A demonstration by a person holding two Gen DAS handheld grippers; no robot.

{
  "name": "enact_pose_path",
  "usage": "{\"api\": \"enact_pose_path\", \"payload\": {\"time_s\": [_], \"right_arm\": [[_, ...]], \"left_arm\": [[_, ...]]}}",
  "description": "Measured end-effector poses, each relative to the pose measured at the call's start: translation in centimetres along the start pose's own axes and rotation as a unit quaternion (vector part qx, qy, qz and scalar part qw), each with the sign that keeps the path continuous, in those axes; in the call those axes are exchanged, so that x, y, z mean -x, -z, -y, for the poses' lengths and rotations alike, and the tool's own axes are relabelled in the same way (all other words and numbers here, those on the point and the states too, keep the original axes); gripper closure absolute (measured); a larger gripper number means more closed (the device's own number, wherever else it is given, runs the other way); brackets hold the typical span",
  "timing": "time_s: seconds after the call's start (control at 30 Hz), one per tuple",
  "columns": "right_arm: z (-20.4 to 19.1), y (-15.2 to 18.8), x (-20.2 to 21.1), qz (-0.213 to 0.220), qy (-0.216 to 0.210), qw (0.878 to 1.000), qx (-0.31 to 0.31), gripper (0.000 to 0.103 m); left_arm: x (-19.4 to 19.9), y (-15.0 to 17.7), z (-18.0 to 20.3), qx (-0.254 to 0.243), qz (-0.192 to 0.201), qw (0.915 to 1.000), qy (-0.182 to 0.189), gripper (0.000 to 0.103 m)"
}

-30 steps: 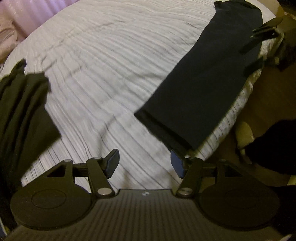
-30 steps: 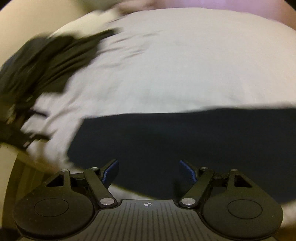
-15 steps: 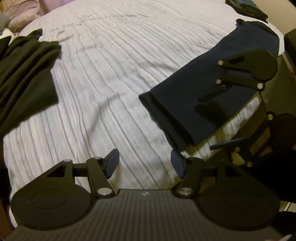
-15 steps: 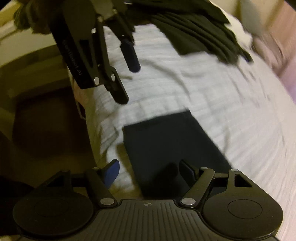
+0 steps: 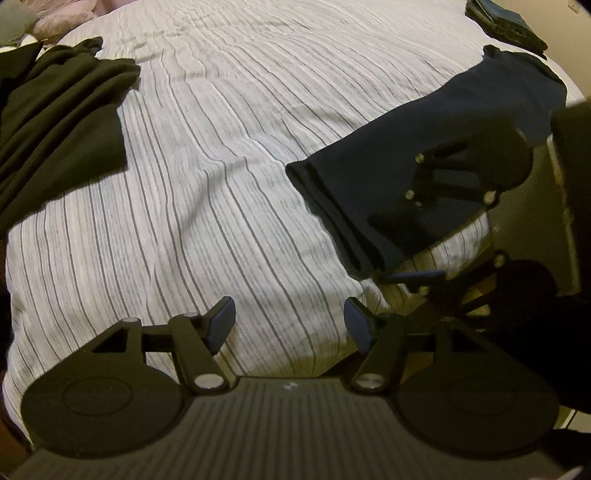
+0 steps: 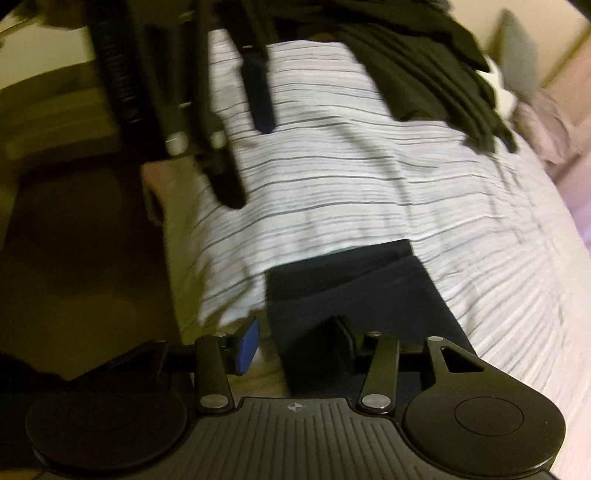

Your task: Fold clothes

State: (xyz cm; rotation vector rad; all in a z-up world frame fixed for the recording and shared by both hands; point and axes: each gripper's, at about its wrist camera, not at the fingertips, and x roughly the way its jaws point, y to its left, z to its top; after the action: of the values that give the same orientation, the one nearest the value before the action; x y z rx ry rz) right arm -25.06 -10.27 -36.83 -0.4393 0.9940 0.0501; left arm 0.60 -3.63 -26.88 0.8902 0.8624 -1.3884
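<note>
Left wrist view. Left gripper (image 5: 289, 326): jaws spread wide and empty, held above the near edge of the striped bedspread (image 5: 207, 155). Navy garment (image 5: 417, 147): folded into a long strip, laid diagonally along the right edge of the bed, its near end at the mattress corner. Right gripper (image 5: 413, 247): positioned over the near end of the navy garment, one finger above the cloth and one below the bed edge, jaws apart. Dark green clothes (image 5: 55, 114): heaped at the left of the bed. Small folded stack (image 5: 504, 22): at the far right corner.

Right wrist view. Right gripper (image 6: 295, 341): jaws parted, straddling the near corner of the navy garment (image 6: 354, 288); contact could not be determined. Left gripper (image 6: 243, 147): blurred, hanging over the bedspread (image 6: 369, 177), well apart from the garment. Dark green clothes (image 6: 424, 70): at the far edge.
</note>
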Motion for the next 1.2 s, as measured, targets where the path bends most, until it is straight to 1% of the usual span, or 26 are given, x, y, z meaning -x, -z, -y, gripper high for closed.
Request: {"api": "enact_pose_path", "payload": {"time_s": [0.07, 0.13, 0.2, 0.23, 0.27, 0.33, 0.4, 0.43, 0.47, 0.5, 0.53, 0.57, 0.6, 0.63, 0.67, 0.73, 0.8, 0.93, 1.03, 1.1, 1.13, 1.2], "right_arm": [[-0.6, -0.1, -0.7, -0.002, 0.017, 1.000, 0.007, 0.046], [-1.2, -0.3, -1.4, -0.004, 0.033, 0.999, 0.015, 0.045], [-0.6, -0.2, -1.3, 0.004, 0.042, 0.999, -0.004, 0.046], [-0.2, -0.1, -1.2, 0.009, 0.046, 0.999, -0.015, 0.056], [0.3, 0.0, -0.9, 0.015, 0.042, 0.999, -0.029, 0.069], [1.5, 0.1, 0.2, 0.029, 0.035, 0.997, -0.056, 0.085], [3.4, 0.3, 1.9, 0.052, 0.024, 0.994, -0.097, 0.086], [4.6, 0.4, 2.9, 0.063, 0.021, 0.990, -0.126, 0.087], [5.9, 0.6, 4.0, 0.074, 0.018, 0.985, -0.156, 0.088], [7.4, 1.0, 5.1, 0.085, 0.012, 0.977, -0.196, 0.088], [8.8, 1.6, 6.3, 0.095, 0.012, 0.967, -0.237, 0.088], [10.4, 2.4, 7.7, 0.107, 0.012, 0.954, -0.281, 0.088], [12.1, 3.2, 9.0, 0.119, 0.011, 0.938, -0.326, 0.088], [13.7, 4.4, 10.4, 0.130, 0.012, 0.918, -0.374, 0.088], [15.2, 5.8, 11.8, 0.140, 0.013, 0.896, -0.422, 0.088], [17.4, 8.9, 14.8, 0.153, 0.032, 0.853, -0.499, 0.088], [19.0, 12.7, 17.5, 0.156, 0.067, 0.813, -0.557, 0.088], [20.8, 20.9, 21.3, 0.140, 0.141, 0.747, -0.635, 0.088], [21.3, 26.3, 22.5, 0.129, 0.158, 0.705, -0.680, 0.088], [21.5, 28.0, 23.0, 0.129, 0.157, 0.693, -0.692, 0.088], [21.7, 27.6, 23.0, 0.135, 0.149, 0.696, -0.689, 0.088], [21.9, 26.1, 22.9, 0.149, 0.130, 0.706, -0.681, 0.088]], "left_arm": [[-0.1, 0.2, -0.1, 0.005, -0.003, 1.0000, 0.000, 0.041], [-0.2, 0.2, 0.1, 0.001, -0.007, 1.0000, 0.001, 0.041], [-0.2, 0.1, 0.3, -0.005, -0.009, 0.9999, 0.003, 0.041], [-0.2, 0.0, 0.4, -0.008, -0.009, 0.9999, 0.004, 0.041], [-0.2, -0.2, 0.5, -0.011, -0.008, 0.9999, 0.004, 0.041], [-0.1, -0.7, 0.7, -0.015, -0.005, 0.9999, 0.003, 0.041], [-0.1, -1.4, 0.7, -0.014, -0.001, 0.9999, 0.004, 0.041], [-0.1, -1.8, 0.8, -0.013, 0.001, 0.9999, 0.004, 0.041], [-0.1, -2.3, 0.9, -0.013, 0.004, 0.9999, 0.005, 0.041], [-0.2, -2.8, 1.1, -0.014, 0.006, 0.9998, 0.008, 0.041], [-0.2, -3.4, 1.3, -0.016, 0.009, 0.9998, 0.010, 0.041], [-0.2, -4.1, 1.7, -0.020, 0.012, 0.9996, 0.014, 0.041], [-0.3, -4.8, 2.2, -0.027, 0.016, 0.9994, 0.017, 0.041], [-0.4, -5.5, 2.8, -0.037, 0.019, 0.9989, 0.022, 0.041], [-0.6, -6.3, 3.5, -0.046, 0.022, 0.9983, 0.028, 0.041], [-1.1, -7.8, 5.1, -0.064, 0.027, 0.9967, 0.041, 0.041], [-1.8, -9.5, 6.9, -0.085, 0.030, 0.9944, 0.057, 0.041], [-2.9, -12.5, 10.9, -0.124, 0.038, 0.9884, 0.080, 0.041], [-3.3, -13.5, 12.6, -0.137, 0.035, 0.9862, 0.086, 0.041], [-3.2, -13.2, 12.7, -0.135, 0.027, 0.9871, 0.082, 0.041], [-2.9, -12.7, 12.5, -0.132, 0.022, 0.9880, 0.077, 0.041], [-2.2, -11.1, 11.1, -0.118, 0.015, 0.9908, 0.065, 0.041]]}}
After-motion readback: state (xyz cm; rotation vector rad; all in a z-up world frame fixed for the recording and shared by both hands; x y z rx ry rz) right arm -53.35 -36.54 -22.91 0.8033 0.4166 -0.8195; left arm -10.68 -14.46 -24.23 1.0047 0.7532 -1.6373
